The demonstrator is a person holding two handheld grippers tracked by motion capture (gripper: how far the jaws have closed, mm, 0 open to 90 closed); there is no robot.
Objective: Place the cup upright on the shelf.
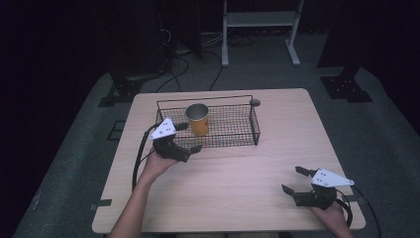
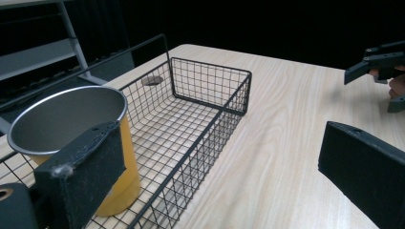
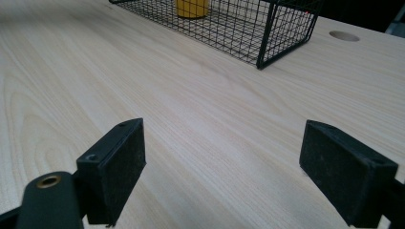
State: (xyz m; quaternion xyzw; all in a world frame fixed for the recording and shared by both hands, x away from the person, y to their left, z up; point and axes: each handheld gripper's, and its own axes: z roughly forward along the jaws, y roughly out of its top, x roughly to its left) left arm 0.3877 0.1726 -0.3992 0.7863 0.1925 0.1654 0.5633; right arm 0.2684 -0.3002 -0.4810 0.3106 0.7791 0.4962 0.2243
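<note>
hovering: left gripper (image 1: 187,137) jaws spread, empty, beside basket (image 1: 255,130) | yellow cup (image 1: 198,119) upright inside | right gripper (image 1: 297,179) jaws released over worktop (image 1: 237,183) | risk: jaw snags wire, tips cup

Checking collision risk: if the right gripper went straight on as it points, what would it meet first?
Bare table first; further on, probably the black wire basket's near corner, though depth is unclear. The open right gripper holds nothing.

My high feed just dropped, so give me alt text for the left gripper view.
The left gripper is open beside a yellow cup standing upright in the near end of a black wire basket on a wooden table. The right gripper shows at the far right edge.
</note>
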